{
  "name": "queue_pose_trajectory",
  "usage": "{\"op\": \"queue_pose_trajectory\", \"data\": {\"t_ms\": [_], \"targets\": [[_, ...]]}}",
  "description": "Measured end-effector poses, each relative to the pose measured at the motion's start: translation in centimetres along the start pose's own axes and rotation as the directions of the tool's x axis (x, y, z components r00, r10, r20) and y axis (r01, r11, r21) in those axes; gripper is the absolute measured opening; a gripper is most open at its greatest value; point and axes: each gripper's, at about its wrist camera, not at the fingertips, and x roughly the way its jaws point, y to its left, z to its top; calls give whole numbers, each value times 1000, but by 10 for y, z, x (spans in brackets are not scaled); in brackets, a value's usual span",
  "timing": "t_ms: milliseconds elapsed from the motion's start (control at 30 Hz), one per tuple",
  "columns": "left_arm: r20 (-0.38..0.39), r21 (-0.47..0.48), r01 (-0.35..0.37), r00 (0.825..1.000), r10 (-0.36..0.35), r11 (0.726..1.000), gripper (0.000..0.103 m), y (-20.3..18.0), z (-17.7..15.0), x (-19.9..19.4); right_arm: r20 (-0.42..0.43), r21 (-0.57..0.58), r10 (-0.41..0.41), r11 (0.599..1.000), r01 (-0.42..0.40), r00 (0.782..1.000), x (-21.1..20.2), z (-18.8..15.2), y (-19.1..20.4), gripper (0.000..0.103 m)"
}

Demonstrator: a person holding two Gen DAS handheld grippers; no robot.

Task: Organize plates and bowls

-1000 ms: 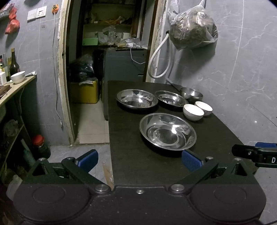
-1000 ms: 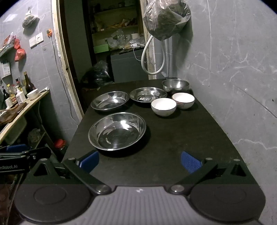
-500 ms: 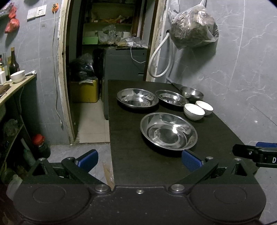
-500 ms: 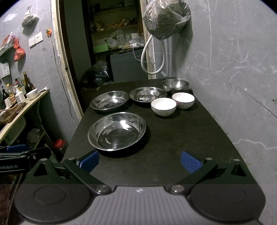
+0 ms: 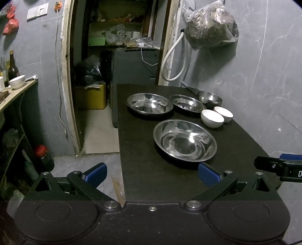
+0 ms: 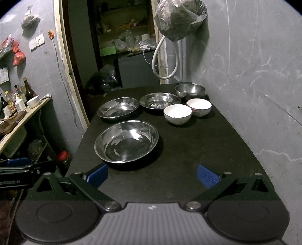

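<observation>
Six dishes sit on the black table (image 6: 188, 150): nearest a large steel plate (image 6: 126, 144), behind it two steel plates (image 6: 118, 109) (image 6: 160, 100), two white bowls (image 6: 177, 114) (image 6: 199, 106) touching, and a steel bowl (image 6: 189, 90) by the wall; left gripper (image 5: 152, 174) and right gripper (image 6: 152, 175) hover spread wide, empty

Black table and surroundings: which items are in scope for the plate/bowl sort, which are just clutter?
In scope:
- three steel plates: near, far left, far middle
- steel bowl
- two white bowls

Clutter:
- hanging bag
- white hose
- bottles and bowl on side shelf
</observation>
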Motion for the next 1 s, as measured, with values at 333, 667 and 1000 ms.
{"op": "queue_pose_trajectory", "data": {"t_ms": [333, 667, 1000], "targets": [[-47, -39, -3, 999, 1, 999, 102, 2, 6, 20, -23, -6, -31, 1000, 31, 999, 8, -1, 2, 103], [-103, -57, -24, 995, 18, 998, 102, -6, 22, 64, -53, 4, -30, 1000, 31, 998, 41, 12, -21, 103], [-161, -81, -98, 983, 84, 992, 102, -22, 50, 111, -94, -25, 53, 998, -55, 994, 100, 46, -48, 103]]}}
